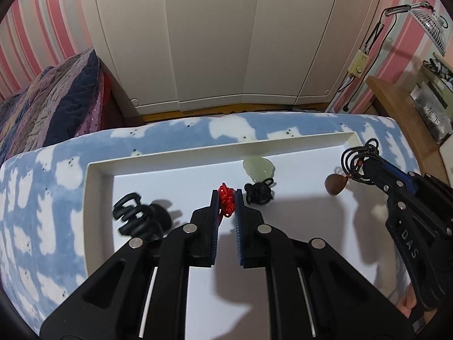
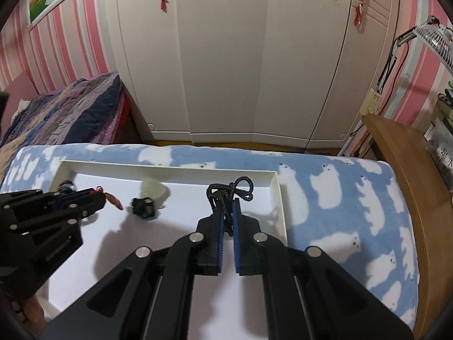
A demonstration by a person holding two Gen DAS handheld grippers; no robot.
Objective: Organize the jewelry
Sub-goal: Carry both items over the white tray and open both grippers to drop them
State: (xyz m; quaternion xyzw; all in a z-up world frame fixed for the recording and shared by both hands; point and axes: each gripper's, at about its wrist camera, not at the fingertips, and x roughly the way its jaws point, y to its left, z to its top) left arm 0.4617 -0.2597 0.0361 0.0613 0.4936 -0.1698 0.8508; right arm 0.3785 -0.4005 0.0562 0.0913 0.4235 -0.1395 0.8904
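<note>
Jewelry hangs over the white tray (image 1: 96, 170): a red cord (image 1: 226, 199) pinched in the left gripper (image 1: 226, 198), whose jaws are nearly closed on it, and a black cord (image 2: 226, 195) with a brown pendant (image 1: 335, 185) clamped in the right gripper (image 2: 228, 206). On the tray lie a green stone (image 1: 257, 167), a black knot (image 1: 259, 192) and, nearer the tray's left rim, a black hair claw (image 1: 138, 218).

free: white tray (image 1: 181, 167) near centre | blocked: hair clip (image 1: 138, 216) left, black cord bundle (image 1: 259, 192) and jade piece (image 1: 257, 167) mid-far
</note>
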